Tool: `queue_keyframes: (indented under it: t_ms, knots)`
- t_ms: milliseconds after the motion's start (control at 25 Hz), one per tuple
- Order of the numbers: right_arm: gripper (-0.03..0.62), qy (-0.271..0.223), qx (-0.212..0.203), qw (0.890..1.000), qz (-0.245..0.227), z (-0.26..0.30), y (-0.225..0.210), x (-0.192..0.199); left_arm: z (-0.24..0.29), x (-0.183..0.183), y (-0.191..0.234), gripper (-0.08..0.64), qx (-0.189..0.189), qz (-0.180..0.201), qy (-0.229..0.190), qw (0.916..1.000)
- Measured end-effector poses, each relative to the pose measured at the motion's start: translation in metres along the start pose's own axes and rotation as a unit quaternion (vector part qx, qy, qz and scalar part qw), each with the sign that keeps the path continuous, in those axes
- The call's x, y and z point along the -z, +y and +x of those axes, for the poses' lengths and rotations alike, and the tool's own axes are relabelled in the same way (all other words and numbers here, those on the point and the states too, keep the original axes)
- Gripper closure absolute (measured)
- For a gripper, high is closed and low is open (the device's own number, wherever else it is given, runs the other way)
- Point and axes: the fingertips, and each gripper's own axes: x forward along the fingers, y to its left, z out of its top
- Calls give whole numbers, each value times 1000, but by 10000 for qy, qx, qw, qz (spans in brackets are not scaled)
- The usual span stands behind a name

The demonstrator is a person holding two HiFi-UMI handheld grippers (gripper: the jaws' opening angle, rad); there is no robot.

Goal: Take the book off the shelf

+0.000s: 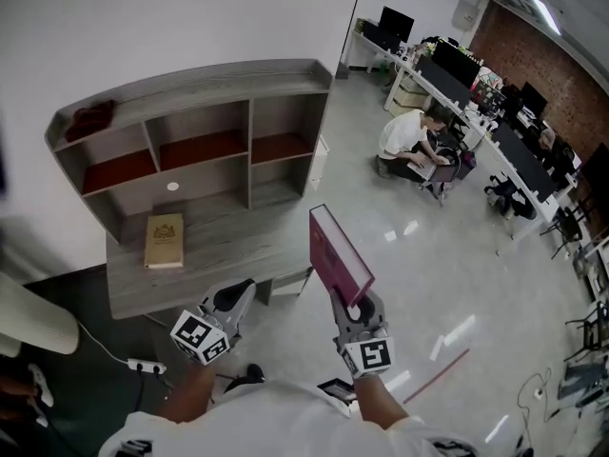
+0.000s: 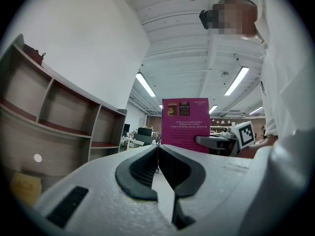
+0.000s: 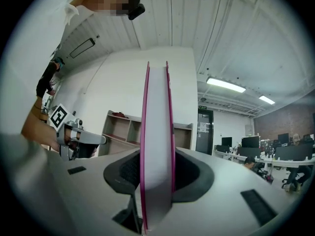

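Item: magenta book (image 1: 339,253) | clamped at its lower edge in right tool (image 1: 352,305), long axis upright | off the shelf (image 1: 190,82), which stands ahead-left | left tool (image 1: 235,300) closed, empty, alongside

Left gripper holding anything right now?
No, the left gripper has its jaws pressed together with nothing between them; the magenta book is in the right gripper.
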Motion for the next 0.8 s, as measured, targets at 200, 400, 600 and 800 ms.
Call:
queue_keyframes:
  t_ms: [200,400,600,800]
  knots:
    - [446,-98,-187,9997,89,-25,-7,-3,2,1,-30,543,-98,-32,32,9999]
    - [446,-149,-235,9992,290,-54,-18,3,0,8,-65,543,-139,74,173,9997]
    - [446,-187,-377,9977,523,-74,-20,15,-3,21,-86,543,-278,41,334,9990]
    - [446,-85,-487,9971,585,-86,-18,26,-8,30,-101,543,-347,31,450,9984]
